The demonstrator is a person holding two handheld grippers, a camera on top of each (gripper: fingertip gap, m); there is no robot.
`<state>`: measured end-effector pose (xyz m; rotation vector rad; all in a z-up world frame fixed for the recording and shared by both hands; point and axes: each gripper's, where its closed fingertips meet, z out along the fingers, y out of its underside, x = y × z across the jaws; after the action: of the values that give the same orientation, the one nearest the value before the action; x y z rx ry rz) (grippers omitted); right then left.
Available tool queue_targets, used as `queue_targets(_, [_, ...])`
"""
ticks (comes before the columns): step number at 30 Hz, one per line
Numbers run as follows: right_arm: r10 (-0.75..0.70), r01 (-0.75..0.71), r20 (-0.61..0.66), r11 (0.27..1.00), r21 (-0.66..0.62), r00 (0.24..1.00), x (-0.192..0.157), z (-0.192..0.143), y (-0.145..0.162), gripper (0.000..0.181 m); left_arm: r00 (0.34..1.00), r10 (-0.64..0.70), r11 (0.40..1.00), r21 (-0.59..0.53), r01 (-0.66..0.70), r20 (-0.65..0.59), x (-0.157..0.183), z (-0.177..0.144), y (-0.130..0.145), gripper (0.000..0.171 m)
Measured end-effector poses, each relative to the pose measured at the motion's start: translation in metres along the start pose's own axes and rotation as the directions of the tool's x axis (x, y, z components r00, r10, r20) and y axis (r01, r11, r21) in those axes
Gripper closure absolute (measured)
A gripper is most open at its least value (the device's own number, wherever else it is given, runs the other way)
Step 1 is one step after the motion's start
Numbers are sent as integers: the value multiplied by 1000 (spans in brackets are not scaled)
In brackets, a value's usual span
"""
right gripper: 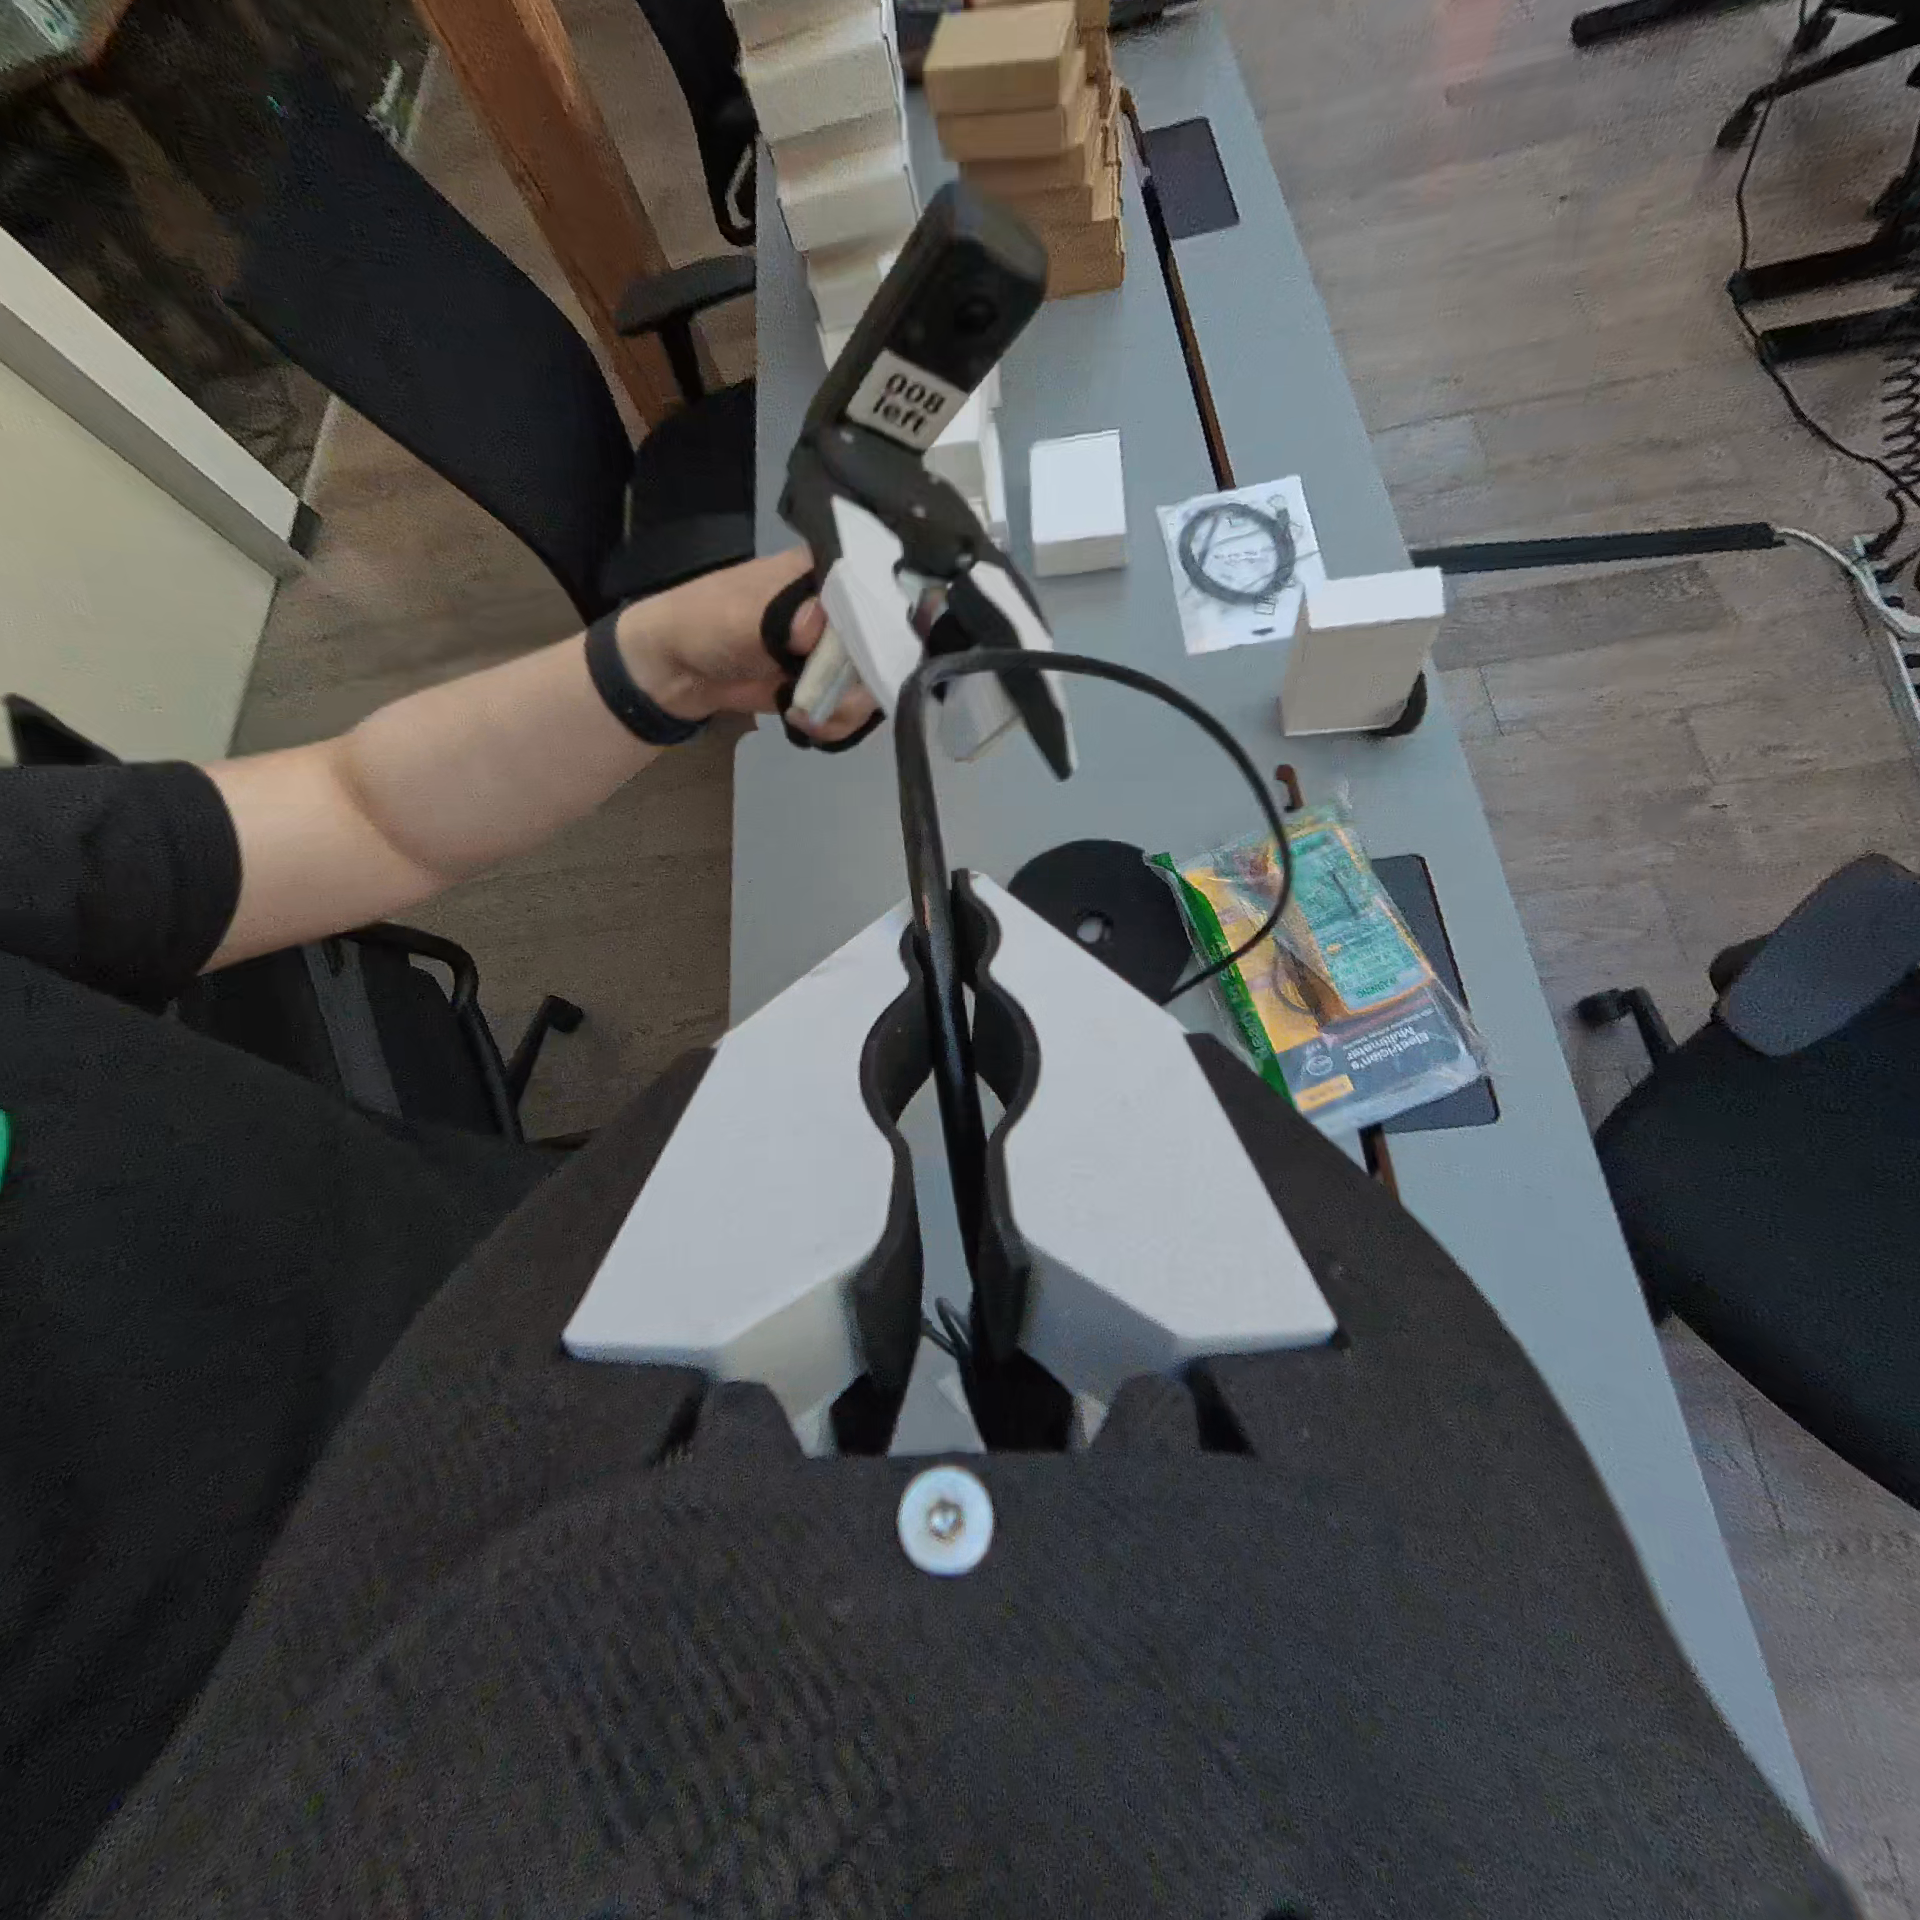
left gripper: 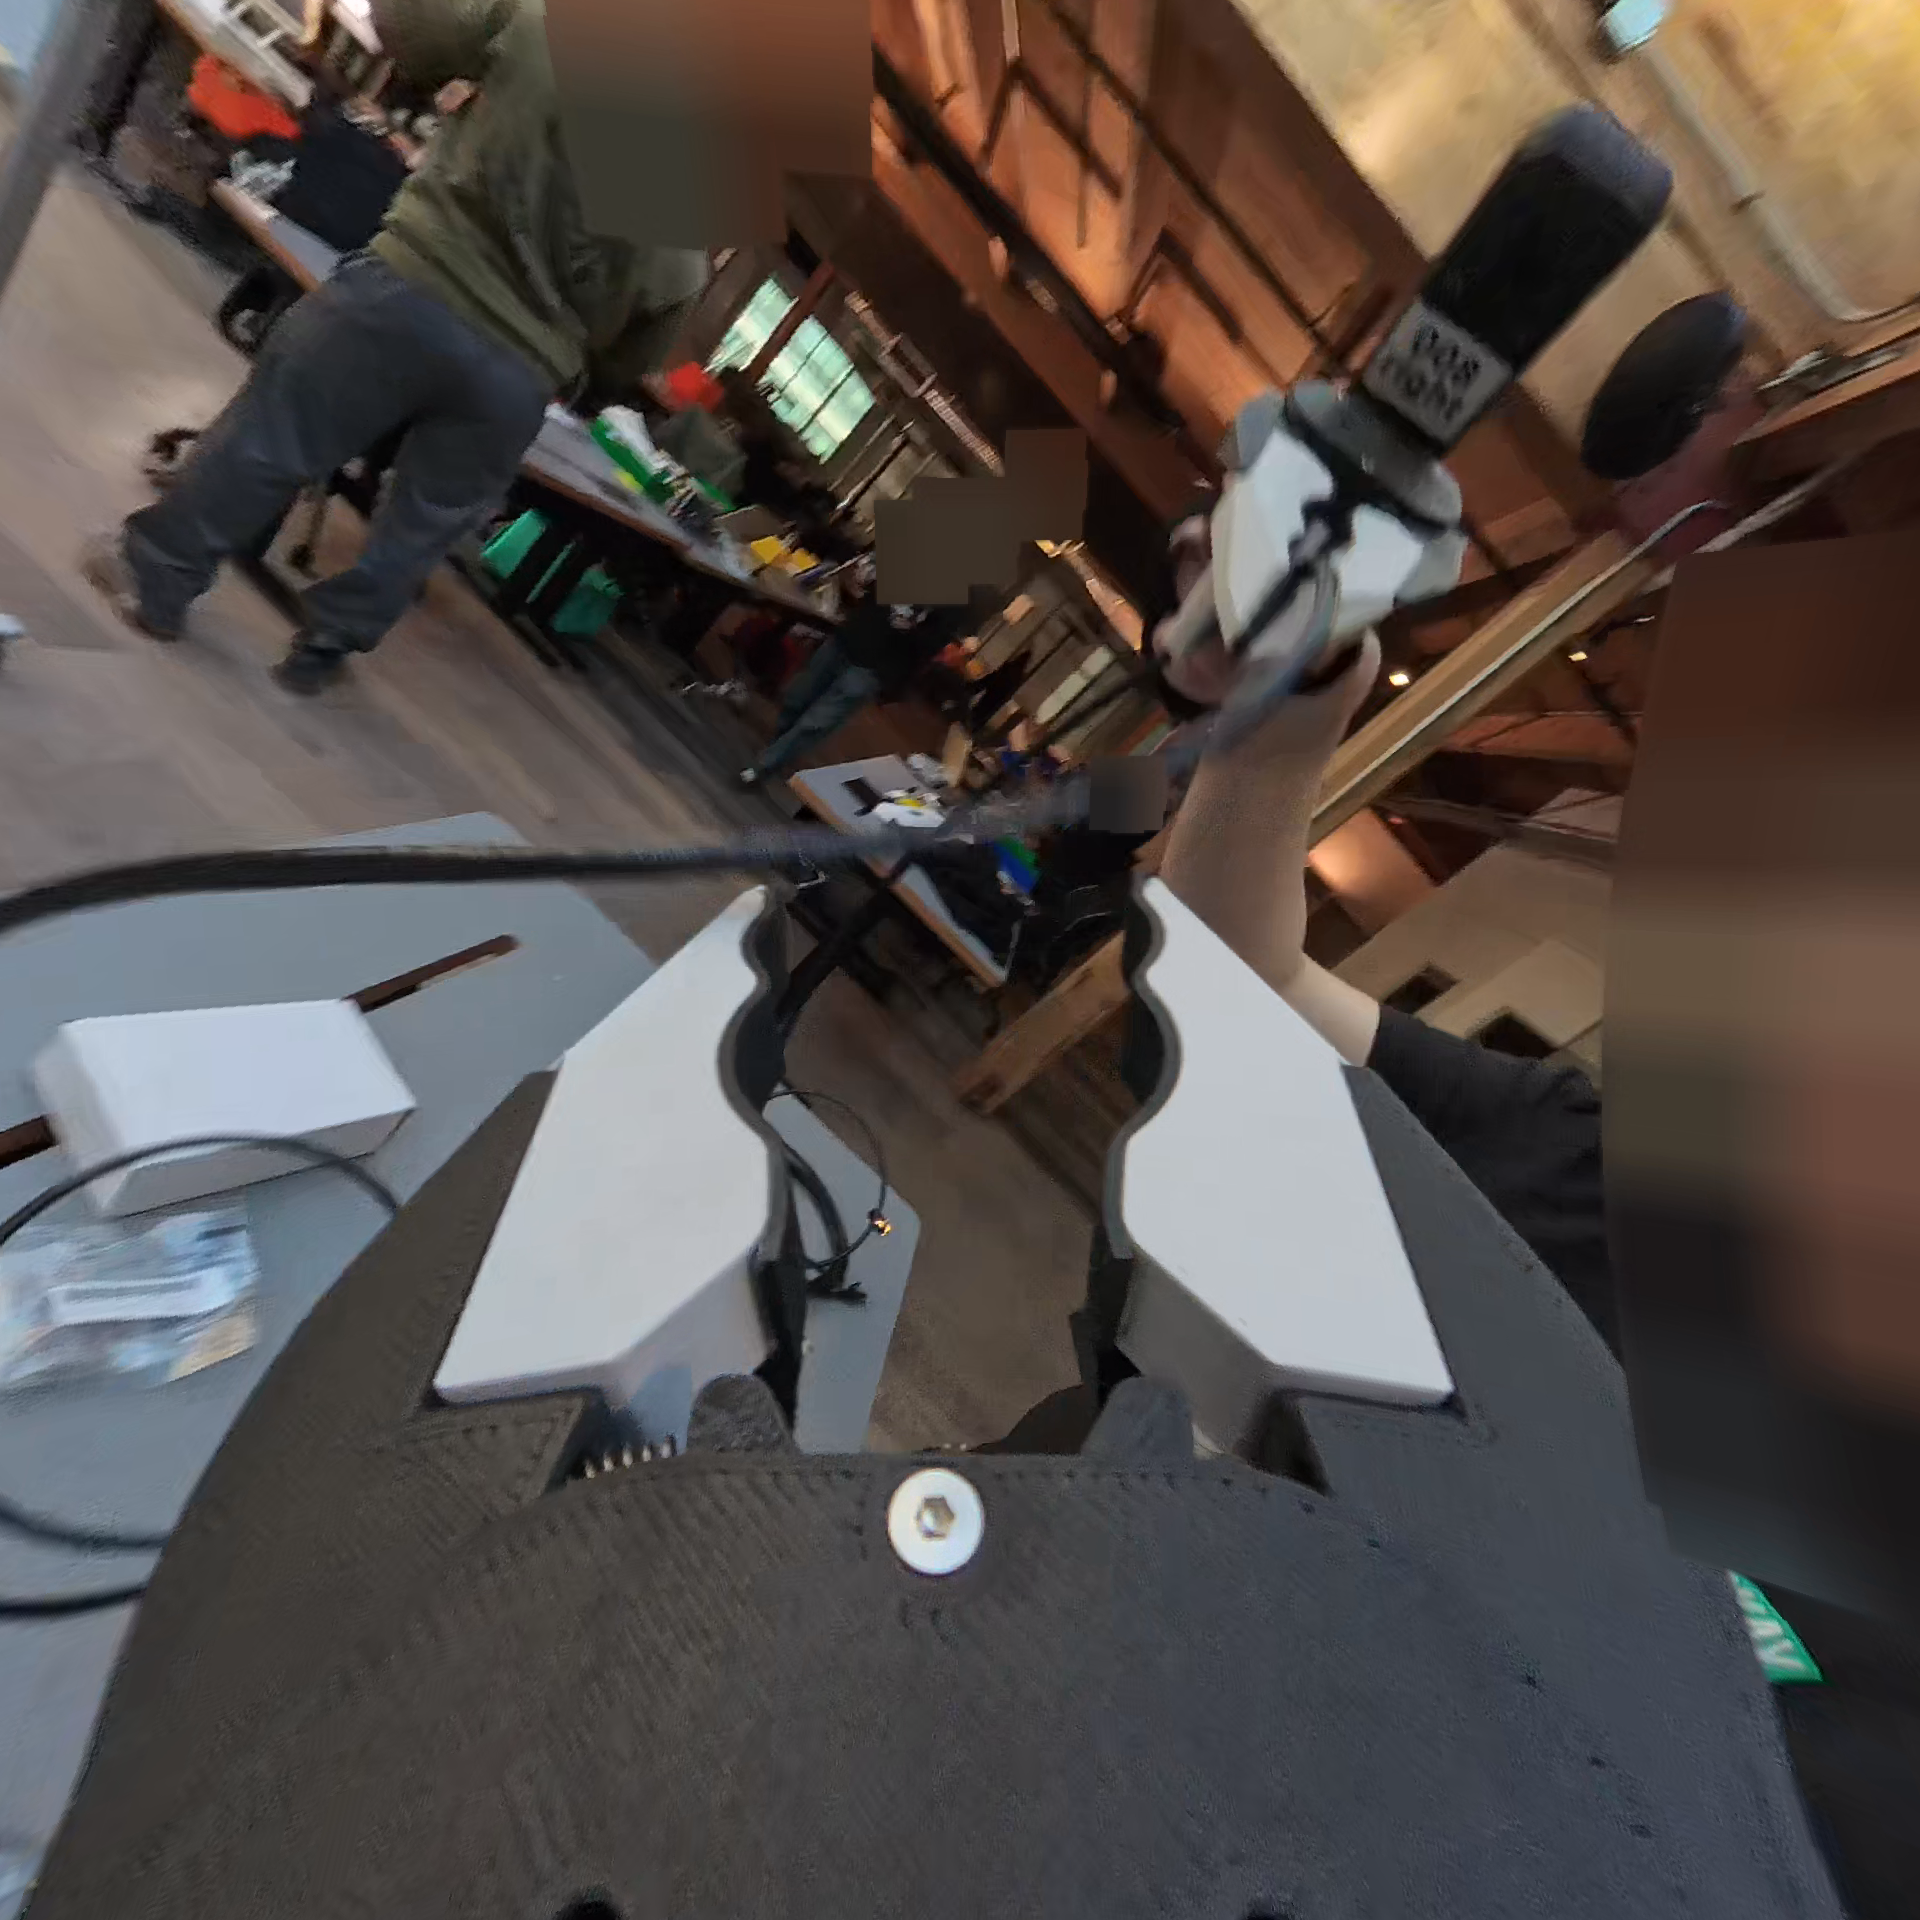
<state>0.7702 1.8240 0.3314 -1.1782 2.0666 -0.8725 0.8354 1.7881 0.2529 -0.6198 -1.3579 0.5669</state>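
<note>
While clamped on the black cable (right gripper: 940, 997), the right tool (right gripper: 951, 904) is raised (left tool (left gripper: 951, 914) agape).

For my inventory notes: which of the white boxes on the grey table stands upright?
The white box at the table's right edge, right of the bagged black cable; the small white box left of it lies flat.

Cable (right gripper: 940, 935) perhaps blocks left tool (left gripper: 951, 914) gap.

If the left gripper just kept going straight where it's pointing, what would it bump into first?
Most likely the black cable, stretched across just past the tips of the open left gripper. Beyond that it looks free for a long way, out to faraway tables. Depth is hard to judge, so it might pass the cable narrowly.
</note>
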Motion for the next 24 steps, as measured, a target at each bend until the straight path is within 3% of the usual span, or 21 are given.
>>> queue_targets(1, [-5,3,-52,999,-37,999,6,-1,-15,181,999,1,1000,29,0,-54,1,-1,18,117])
queue_targets(2, [-35,26,-119,997,-77,992,13,-1,-27,181,993,-1,996,86,12,-120,4,-5,29,108])
queue_targets(4, [-169,119,-234,969,-214,957,25,0,-39,181,956,2,936,337,101,-294,13,-32,27,116])
queue_targets(5, [-229,155,-282,953,-260,932,29,1,-48,181,954,19,908,404,109,-299,9,-40,35,120])
queue_targets(6, [-268,178,-310,941,-288,912,29,4,-56,181,974,23,919,388,68,-224,-4,-36,55,120])
queue_targets(8, [-325,218,-338,923,-319,883,24,9,-75,181,996,69,975,217,-54,-60,-27,-11,104,118])
queue_targets(12, [-452,306,-393,873,-380,801,8,17,-107,181,996,72,980,-181,-82,-60,-27,64,180,123])
queue_targets(15, [-496,331,-422,852,-405,759,-2,20,-120,181,1000,-3,848,-530,-7,-19,-39,102,253,121])
queue_targets(17, [-509,328,-447,845,-421,736,-1,18,-123,181,976,169,698,-716,-23,134,-80,99,307,131])
queue_targets(19, [-494,310,-460,853,-420,738,5,18,-119,181,921,349,579,-813,-67,173,-104,88,345,158])
queue_targets(20, [-487,289,-475,855,-432,733,15,18,-114,181,909,373,565,-822,-66,184,-105,87,357,162])
queue_targets(22, [-523,230,-544,825,-516,656,53,12,-98,181,832,465,559,-829,-10,303,-121,74,365,163])
queue_targets(24, [-591,148,-587,763,-629,554,99,-2,-74,181,718,552,616,-787,-9,424,-136,53,355,165])
